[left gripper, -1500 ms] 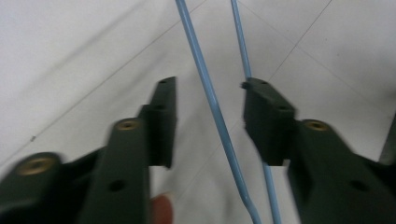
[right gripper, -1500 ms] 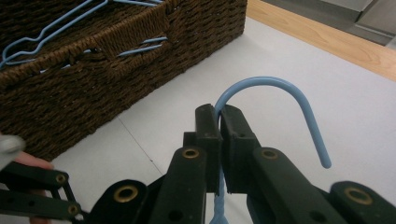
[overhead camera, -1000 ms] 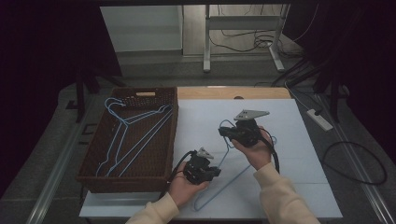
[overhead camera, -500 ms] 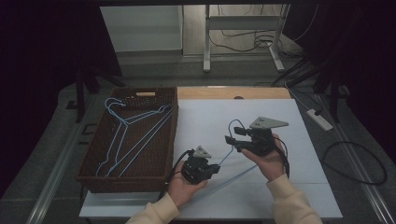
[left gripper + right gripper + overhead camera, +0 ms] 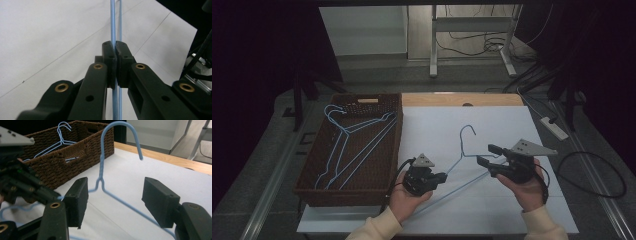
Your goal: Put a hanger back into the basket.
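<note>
No brand, label or writing can be read on anything here. The blue wire hanger [image 5: 462,160] lies on the white worktop [image 5: 492,120] near its front edge, hook pointing toward the far edge. The left claw [image 5: 443,177] is clenched on one of its wires: in the left gripper view the pads [image 5: 111,56] are pressed together on a thin blue wire that runs straight up between them, with a second blue line close beside it, and whether that is another wire or a reflection is hard to tell. The right claw [image 5: 484,154] is released; its jaws have just been opening, and in the right gripper view they stand wide apart with the hanger's twisted neck and one sloping shoulder wire seen between them, touched by neither pad.

The hanger's lower bar is partly covered by both hands in the high view, and its near end is cut off at the bottom of the right gripper view. That view also shows the left claw blurred at the left edge. The brown woven basket [image 5: 388,150] sits at the worktop's left edge, holding more blue hangers [image 5: 357,140]; their exact count is hard to make out in the dim high view. A bare wooden strip [image 5: 492,99] runs along the far edge.
</note>
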### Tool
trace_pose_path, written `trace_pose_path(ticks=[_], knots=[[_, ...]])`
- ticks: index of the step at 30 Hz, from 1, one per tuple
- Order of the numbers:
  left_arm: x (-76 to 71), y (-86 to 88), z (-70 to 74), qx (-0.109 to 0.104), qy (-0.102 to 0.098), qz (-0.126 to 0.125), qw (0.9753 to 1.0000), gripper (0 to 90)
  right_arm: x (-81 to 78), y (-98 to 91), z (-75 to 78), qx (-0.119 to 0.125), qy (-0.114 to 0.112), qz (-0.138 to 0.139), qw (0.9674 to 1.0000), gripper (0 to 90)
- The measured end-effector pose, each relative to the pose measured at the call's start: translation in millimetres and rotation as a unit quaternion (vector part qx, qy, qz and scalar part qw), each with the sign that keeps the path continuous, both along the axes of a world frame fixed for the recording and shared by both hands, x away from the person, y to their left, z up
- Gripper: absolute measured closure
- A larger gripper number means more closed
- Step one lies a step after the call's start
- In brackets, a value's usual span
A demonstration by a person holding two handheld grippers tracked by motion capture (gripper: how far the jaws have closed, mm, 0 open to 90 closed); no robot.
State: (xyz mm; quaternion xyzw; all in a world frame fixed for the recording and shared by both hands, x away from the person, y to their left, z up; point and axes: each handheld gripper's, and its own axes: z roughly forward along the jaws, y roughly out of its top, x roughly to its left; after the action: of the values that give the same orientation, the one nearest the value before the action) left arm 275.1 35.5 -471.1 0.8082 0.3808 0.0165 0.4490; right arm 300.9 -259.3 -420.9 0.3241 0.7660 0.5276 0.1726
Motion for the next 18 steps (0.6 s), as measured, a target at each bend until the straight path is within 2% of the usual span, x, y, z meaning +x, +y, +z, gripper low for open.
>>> trace_pose_path(ticks=[5,10,18], knots=[[0.7,5.9,8.7,-0.017,-0.004,0.004,0.9998,87.1,-16.4,-19.2,-1.4,0.006,-0.003,-0.010,0.9999,38.3],[2.2,12.1,15.1,-0.035,0.001,0.007,0.9994,87.2,-25.8,-30.6,-6.6,0.005,-0.004,-0.014,0.9999,38.4],[1.3,21.9,29.6,-0.055,-0.013,0.012,0.9983,87.2,-25.5,-37.4,-18.1,-0.007,0.010,-0.018,0.9998,38.2]])
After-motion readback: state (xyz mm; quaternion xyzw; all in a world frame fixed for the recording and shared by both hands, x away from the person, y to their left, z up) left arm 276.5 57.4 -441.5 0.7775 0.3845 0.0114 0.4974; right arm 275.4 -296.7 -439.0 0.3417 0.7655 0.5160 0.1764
